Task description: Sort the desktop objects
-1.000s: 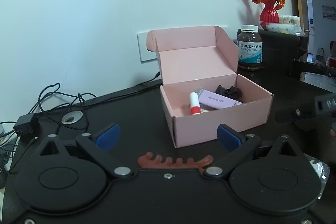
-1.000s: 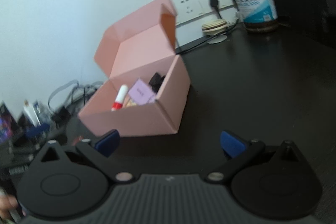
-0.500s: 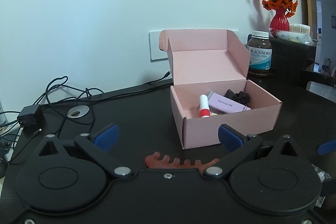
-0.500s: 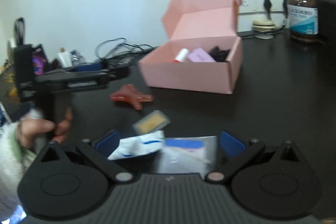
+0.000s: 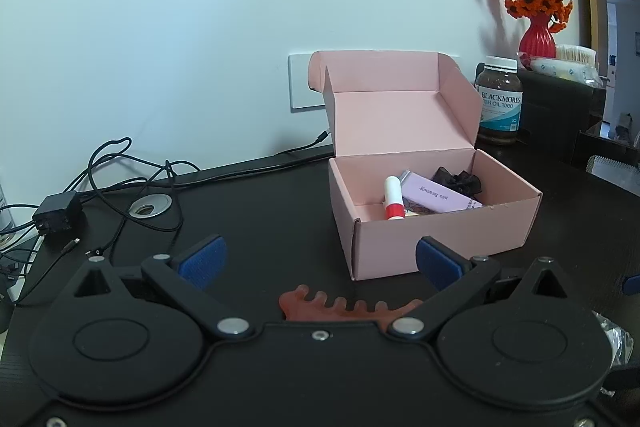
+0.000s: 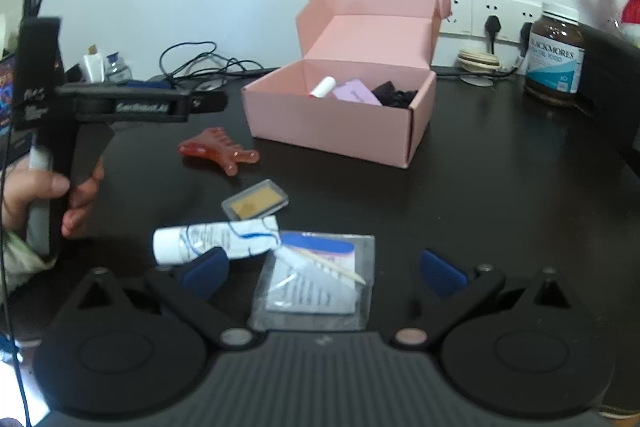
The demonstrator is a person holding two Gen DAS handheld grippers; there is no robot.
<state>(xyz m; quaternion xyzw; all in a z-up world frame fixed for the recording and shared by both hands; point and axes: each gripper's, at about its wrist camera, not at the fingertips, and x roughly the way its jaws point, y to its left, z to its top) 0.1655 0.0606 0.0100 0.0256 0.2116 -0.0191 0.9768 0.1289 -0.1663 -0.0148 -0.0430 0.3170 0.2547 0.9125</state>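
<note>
An open pink box (image 5: 440, 235) (image 6: 340, 119) on the black desk holds a white and red tube (image 5: 392, 201), a lilac packet (image 5: 436, 197) and a black scrunchie (image 5: 458, 179). My left gripper (image 5: 320, 261) is open just above a red comb-shaped massager (image 5: 348, 309) (image 6: 218, 151). My right gripper (image 6: 324, 269) is open over a clear plastic bag with a nail file (image 6: 316, 283). A white tube (image 6: 216, 241) and a small clear case (image 6: 256, 205) lie just ahead of it.
A brown Blackmores bottle (image 5: 499, 101) (image 6: 556, 55) stands right of the box. A red vase of orange flowers (image 5: 538, 35) sits on a dark cabinet. Cables and an adapter (image 5: 56, 215) lie at the desk's left. Wall sockets (image 6: 492, 15) are behind.
My right gripper has swung from facing the box to low over the plastic bag and white tube. My left gripper has shifted slightly left, still over the red massager.
</note>
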